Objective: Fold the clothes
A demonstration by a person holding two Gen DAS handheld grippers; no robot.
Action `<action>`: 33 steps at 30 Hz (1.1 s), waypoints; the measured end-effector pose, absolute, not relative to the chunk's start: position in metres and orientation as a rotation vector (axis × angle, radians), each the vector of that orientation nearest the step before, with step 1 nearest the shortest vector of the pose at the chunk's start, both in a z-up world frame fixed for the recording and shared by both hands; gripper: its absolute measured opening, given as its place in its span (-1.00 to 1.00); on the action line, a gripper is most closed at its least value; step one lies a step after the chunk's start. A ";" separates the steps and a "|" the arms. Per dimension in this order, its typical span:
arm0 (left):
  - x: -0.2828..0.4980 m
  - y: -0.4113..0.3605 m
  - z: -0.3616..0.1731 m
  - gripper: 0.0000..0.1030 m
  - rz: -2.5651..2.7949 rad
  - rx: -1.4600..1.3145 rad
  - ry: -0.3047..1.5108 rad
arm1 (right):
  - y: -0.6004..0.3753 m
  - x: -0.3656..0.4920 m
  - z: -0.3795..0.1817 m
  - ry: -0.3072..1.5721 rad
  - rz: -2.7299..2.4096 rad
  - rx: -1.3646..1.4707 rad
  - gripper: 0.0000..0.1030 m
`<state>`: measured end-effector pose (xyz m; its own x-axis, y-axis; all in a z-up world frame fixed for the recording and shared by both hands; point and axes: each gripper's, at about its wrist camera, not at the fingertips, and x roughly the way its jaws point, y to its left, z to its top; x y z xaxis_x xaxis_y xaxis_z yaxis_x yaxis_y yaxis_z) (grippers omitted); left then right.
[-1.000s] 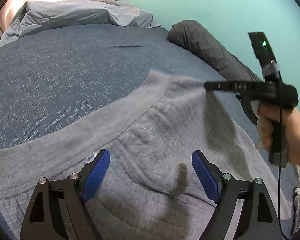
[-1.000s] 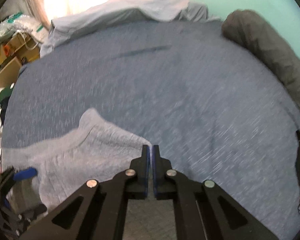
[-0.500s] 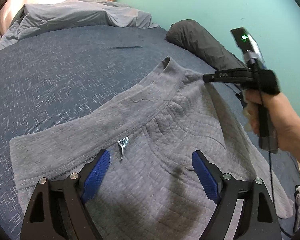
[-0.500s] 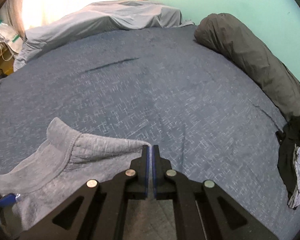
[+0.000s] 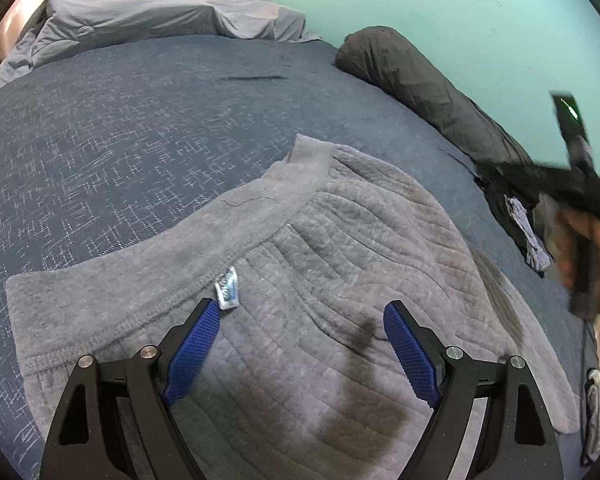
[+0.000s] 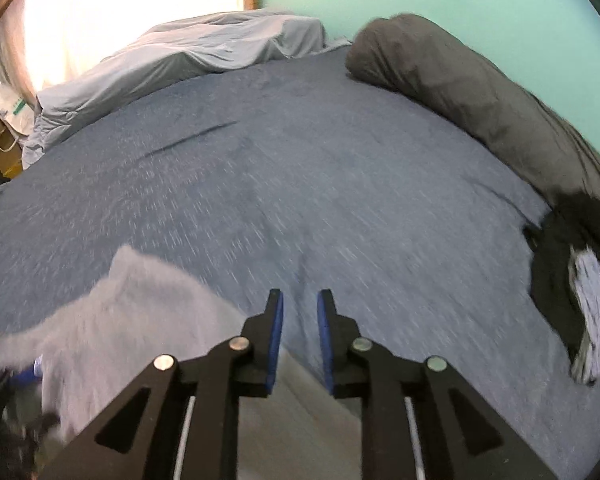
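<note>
Left wrist view: left gripper (image 5: 302, 344) wide open, blue pads w/ nothing between them, hovering over a gray quilted sweatshirt (image 5: 340, 280). Sweatshirt lies spread on the dark blue bedspread (image 5: 120, 140), ribbed collar band (image 5: 204, 240) toward the far side, small white tag (image 5: 228, 289) just below the collar seam, near the left pad. Dark gray rolled bedding (image 5: 416, 80) runs along the teal wall (image 5: 440, 8); a crumpled light gray sheet (image 5: 160, 16) at the far end of the bed. At right, a hand (image 5: 592, 256) holds the right gripper (image 5: 532, 184) — blurred, above the bed's right edge, apart from the sweatshirt.

Right wrist view: right gripper (image 6: 299, 320) partly open, narrow gap, no fabric in it. Sweatshirt (image 6: 132, 320) sits to its lower left, blurred, w/ an edge passing under the fingers. Black clothing w/ a pale patterned piece (image 6: 580, 292) lies at right on the bedspread (image 6: 300, 180), beside the dark bedding roll (image 6: 460, 88).
</note>
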<state>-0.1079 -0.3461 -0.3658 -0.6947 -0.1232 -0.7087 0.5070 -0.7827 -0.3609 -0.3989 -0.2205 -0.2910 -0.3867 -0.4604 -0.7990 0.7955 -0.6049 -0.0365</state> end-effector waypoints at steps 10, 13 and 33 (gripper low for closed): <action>-0.096 -0.336 -0.358 0.69 -2.509 1.009 0.784 | -0.074 -0.333 -0.321 0.414 -2.063 1.165 -0.53; -0.092 -0.333 -0.358 0.69 -2.516 1.023 0.798 | -0.030 -0.310 -0.334 0.310 -2.125 1.226 -0.53; -0.031 -0.343 -0.311 0.69 -2.536 1.039 0.727 | 0.150 -0.153 -0.280 0.211 -2.282 1.208 -0.20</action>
